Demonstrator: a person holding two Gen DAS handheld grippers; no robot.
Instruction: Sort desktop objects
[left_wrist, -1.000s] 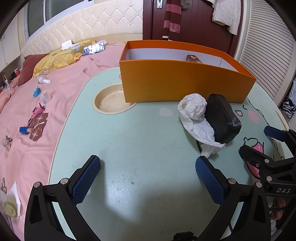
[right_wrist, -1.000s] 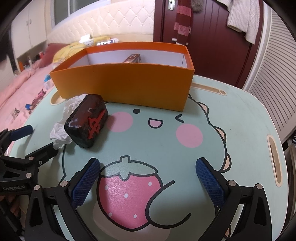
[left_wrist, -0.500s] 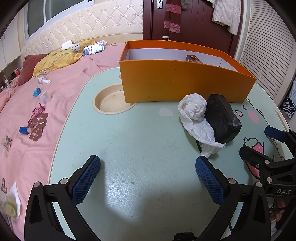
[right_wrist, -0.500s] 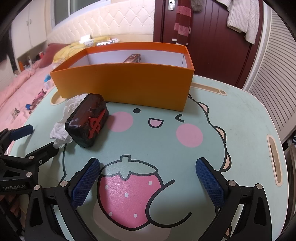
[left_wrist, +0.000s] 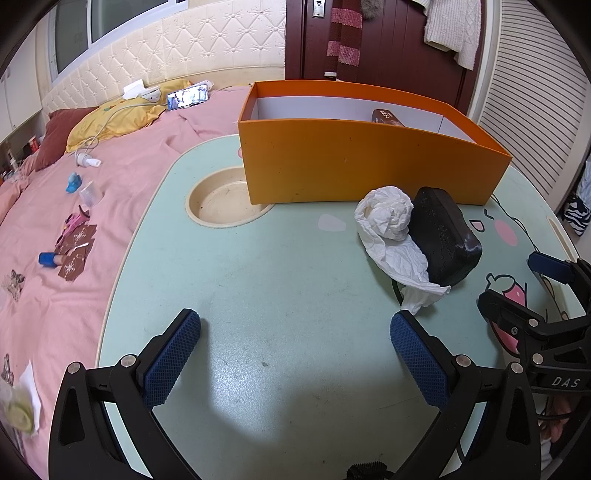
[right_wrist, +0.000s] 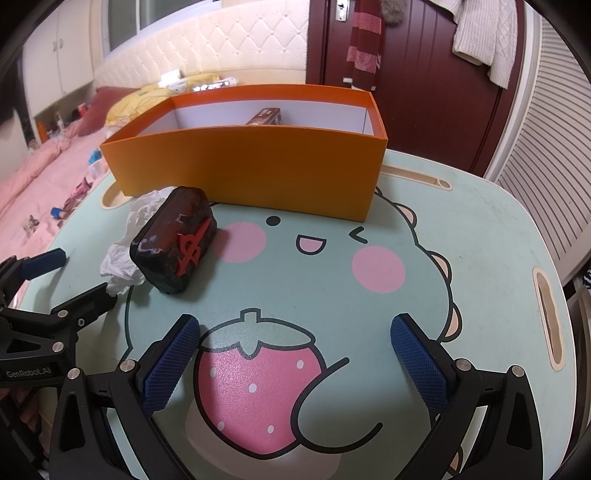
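Partly hidden: brown tin (left_wrist: 387, 117) behind orange box (left_wrist: 354, 166) wall.

From my right wrist view, the crumpled tissue (right_wrist: 122, 258) is mostly hidden behind the dark case (right_wrist: 173, 240). Inside the orange box (right_wrist: 258, 166) I see only the top of a brown packet (right_wrist: 266, 116); its print is too small to read. In my left wrist view, the small items on the bed (left_wrist: 74, 240) are too tiny to identify.
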